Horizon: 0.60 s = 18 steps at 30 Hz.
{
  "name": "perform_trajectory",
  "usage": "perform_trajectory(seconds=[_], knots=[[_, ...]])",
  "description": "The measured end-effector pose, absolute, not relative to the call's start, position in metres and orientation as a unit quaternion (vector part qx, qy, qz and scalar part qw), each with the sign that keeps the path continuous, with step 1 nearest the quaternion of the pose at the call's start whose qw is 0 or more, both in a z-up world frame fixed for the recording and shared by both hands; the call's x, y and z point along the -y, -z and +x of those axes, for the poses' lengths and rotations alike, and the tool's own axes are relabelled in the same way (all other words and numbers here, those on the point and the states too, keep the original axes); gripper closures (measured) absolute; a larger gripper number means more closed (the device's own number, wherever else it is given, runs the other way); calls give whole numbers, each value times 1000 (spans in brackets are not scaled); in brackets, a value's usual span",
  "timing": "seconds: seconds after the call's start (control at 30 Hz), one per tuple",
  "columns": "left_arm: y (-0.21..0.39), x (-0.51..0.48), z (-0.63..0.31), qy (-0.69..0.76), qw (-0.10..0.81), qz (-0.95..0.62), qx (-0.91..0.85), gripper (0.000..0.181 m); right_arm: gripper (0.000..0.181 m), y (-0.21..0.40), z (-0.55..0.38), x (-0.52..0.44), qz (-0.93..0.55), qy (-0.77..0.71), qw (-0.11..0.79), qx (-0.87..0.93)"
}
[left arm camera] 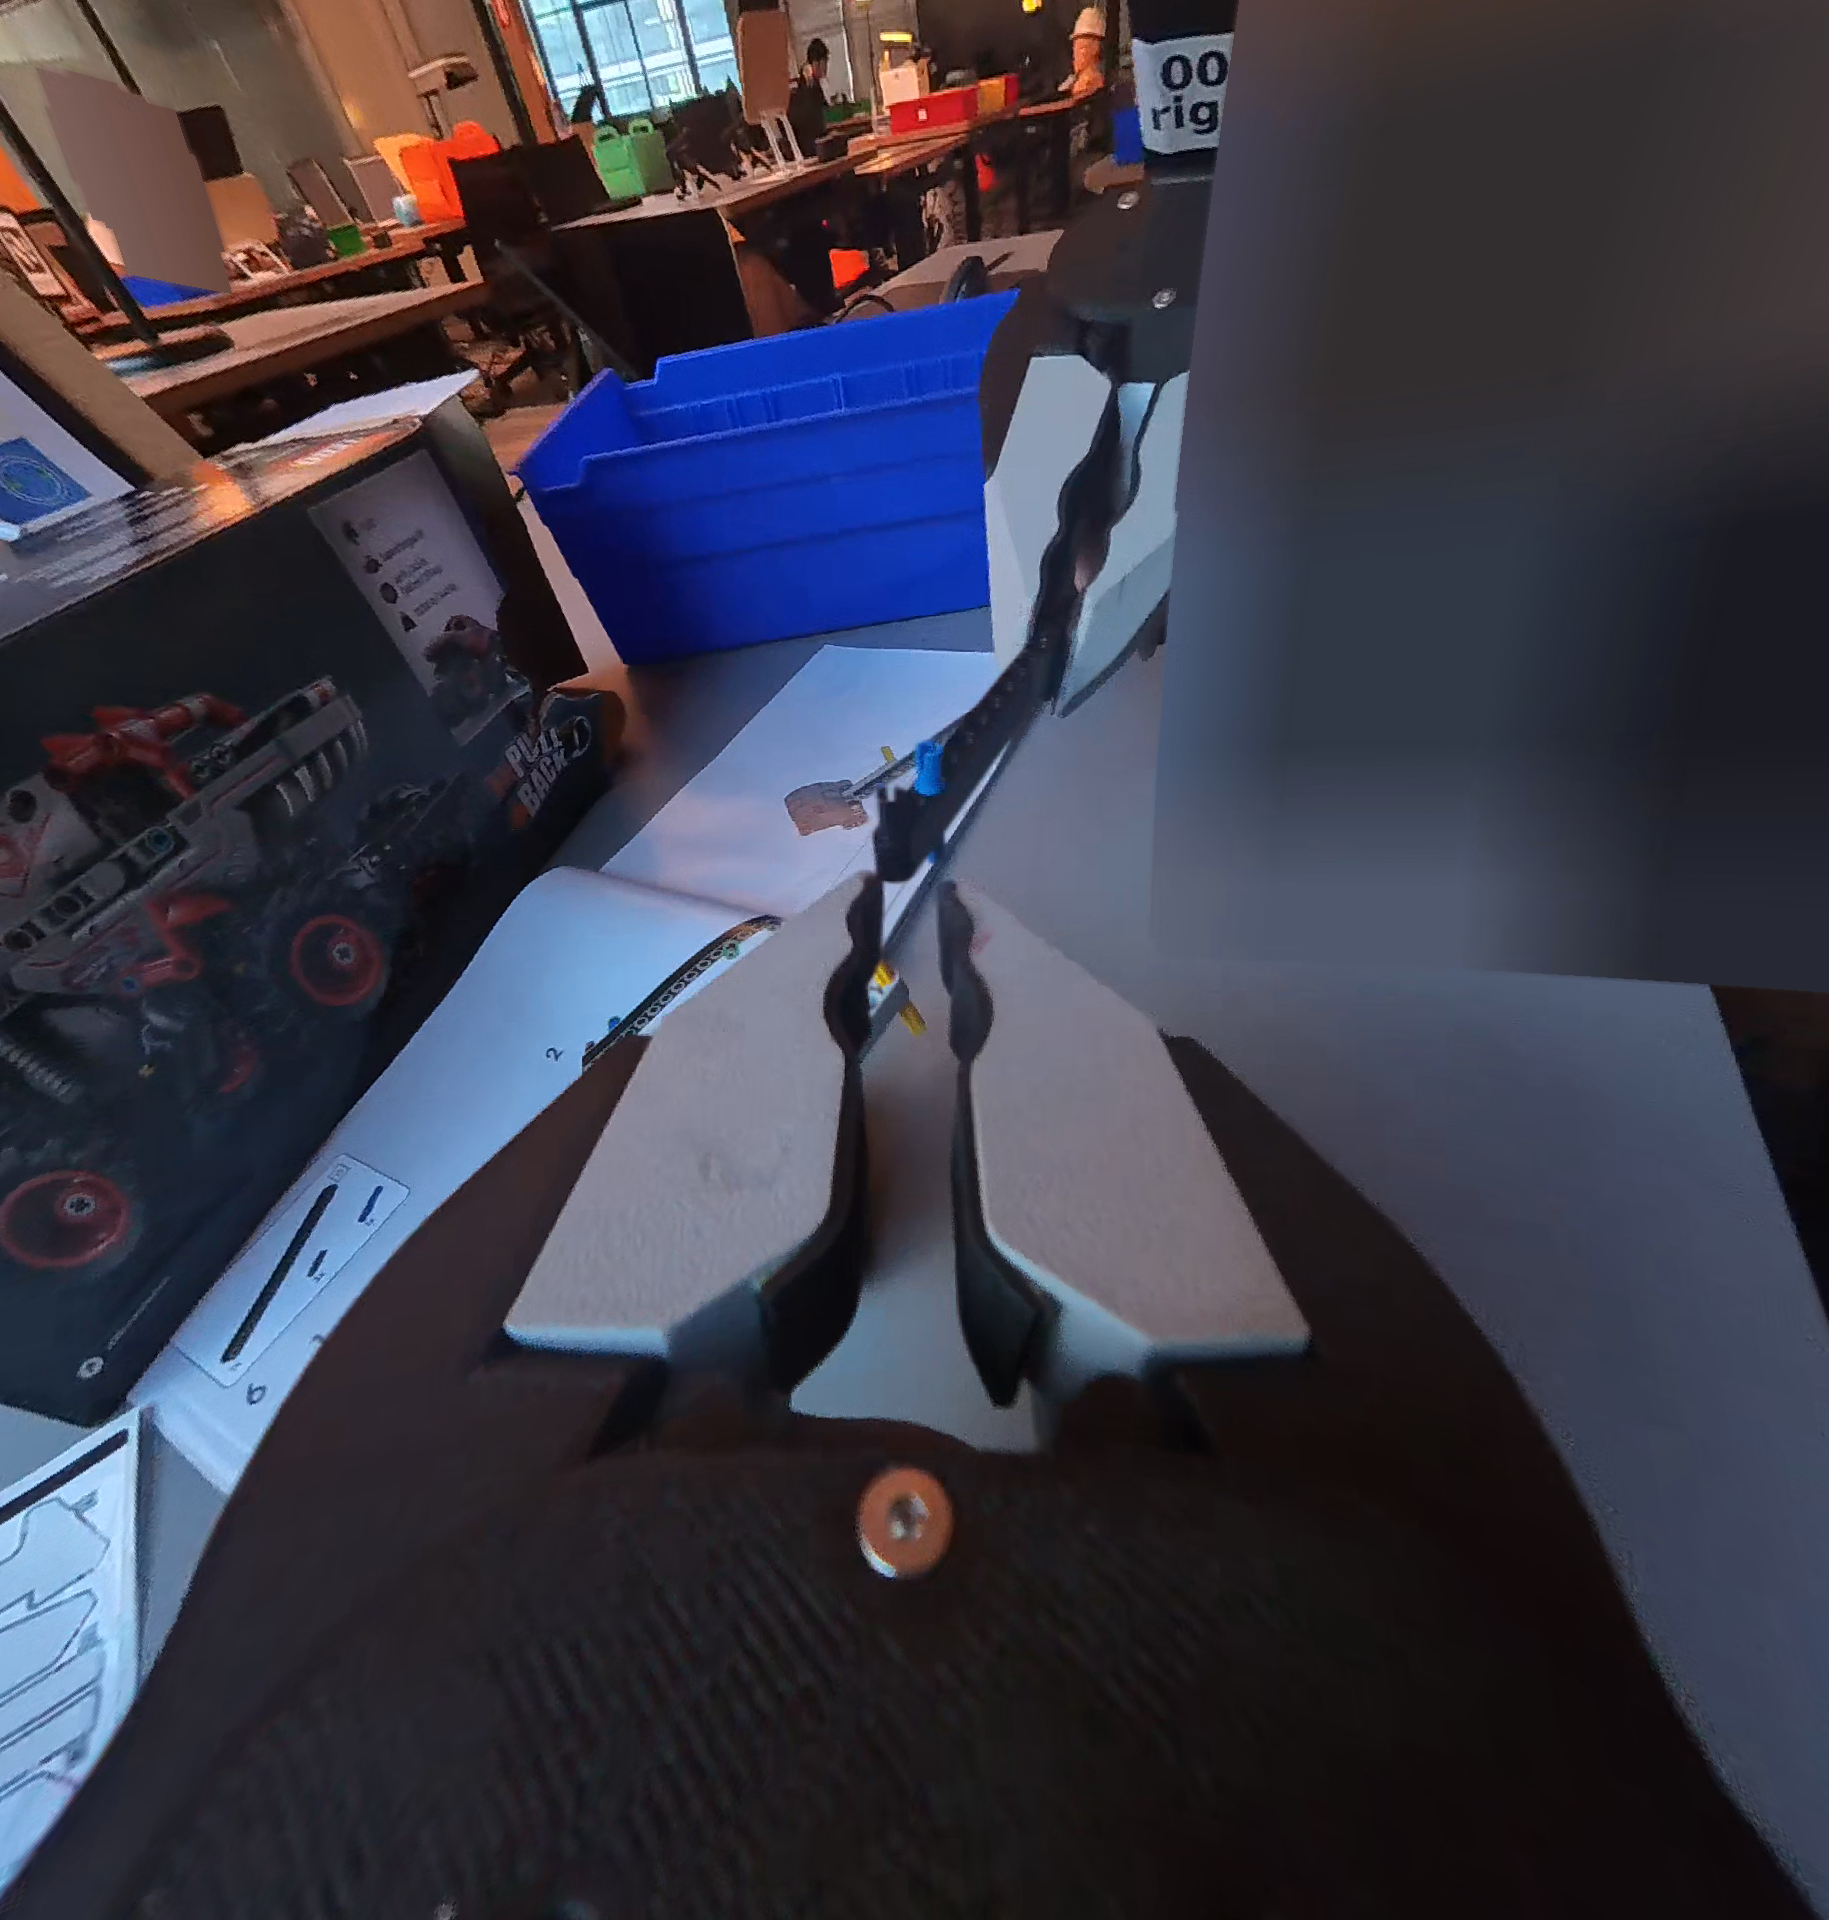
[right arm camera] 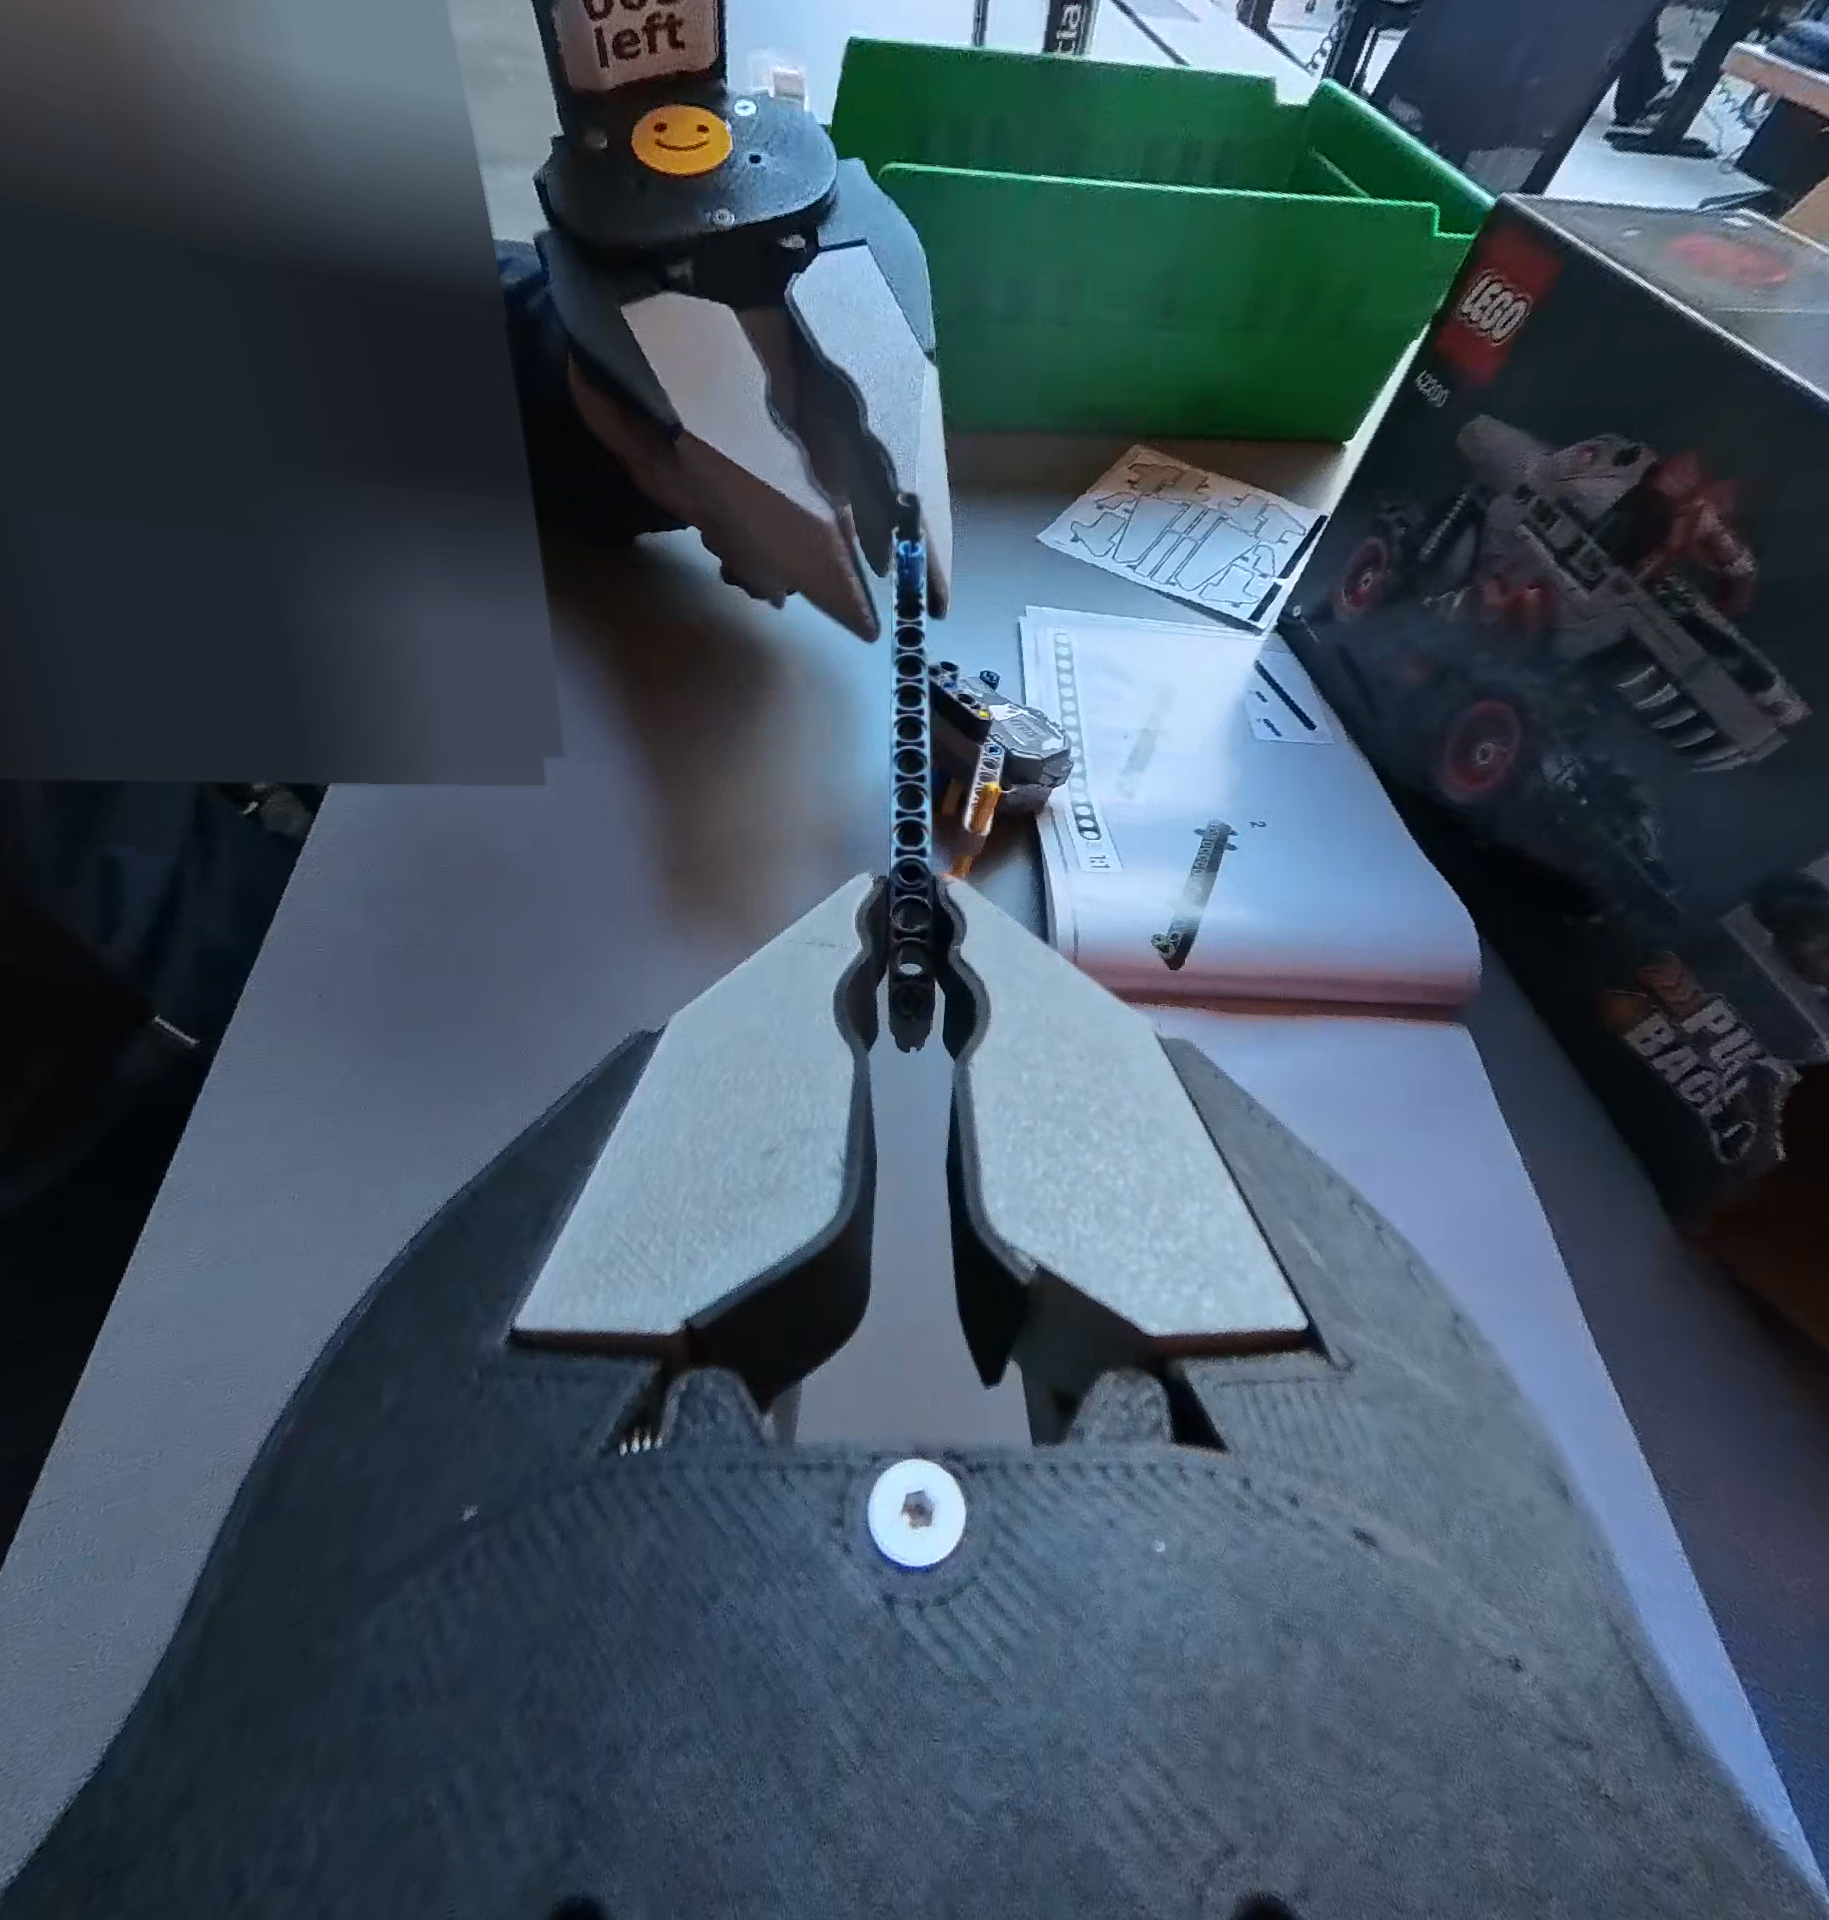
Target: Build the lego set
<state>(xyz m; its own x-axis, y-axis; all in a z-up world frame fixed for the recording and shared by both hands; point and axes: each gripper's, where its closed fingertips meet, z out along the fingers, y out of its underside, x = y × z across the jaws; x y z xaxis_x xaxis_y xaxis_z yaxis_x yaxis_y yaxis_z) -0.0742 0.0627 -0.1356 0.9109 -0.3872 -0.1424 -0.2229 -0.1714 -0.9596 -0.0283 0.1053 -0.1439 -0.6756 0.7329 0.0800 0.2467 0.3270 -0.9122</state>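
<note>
My right gripper (right arm camera: 910, 904) is shut on one end of a long black holed beam (right arm camera: 908, 748) and holds it above the table. The beam's far end carries a blue pin (right arm camera: 910, 564) and a black pin (right arm camera: 908, 511). My left gripper (left arm camera: 908, 899) is at that end, with its jaws a narrow gap apart and its tips just under the beam (left arm camera: 993, 717). Nothing shows between the tips. The blue pin (left arm camera: 925, 764) and black pin (left arm camera: 892, 821) sit just beyond them. The right gripper (left arm camera: 1050, 665) shows farther off, and the left gripper (right arm camera: 905, 613) shows in the right wrist view.
A small grey, black and yellow sub-assembly (right arm camera: 1003, 743) lies on the table by the open instruction booklet (right arm camera: 1253, 883). The set's box (right arm camera: 1616, 623) stands beside it, with a sticker sheet (right arm camera: 1180, 540) near it. A green bin (right arm camera: 1149, 301) and a blue bin (left arm camera: 785, 520) stand at opposite ends. One gripper's finger ends stand about 7 cm off the other's.
</note>
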Motion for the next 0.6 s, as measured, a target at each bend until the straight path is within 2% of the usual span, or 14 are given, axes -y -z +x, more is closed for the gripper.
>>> perform_trajectory(seconds=[0.1, 0.23, 0.6], knots=[[133, -62, -75, 76, 617, -758, -198, 180, 176, 148, -28, -103, -315, -479, 246, 782], [134, -58, -66, 108, 610, -756, -211, 169, 176, 154, -25, -98, -303, -466, 237, 796], [156, -55, -60, 77, 566, -780, -254, 173, 176, 165, -24, -95, -295, -449, 229, 812]])
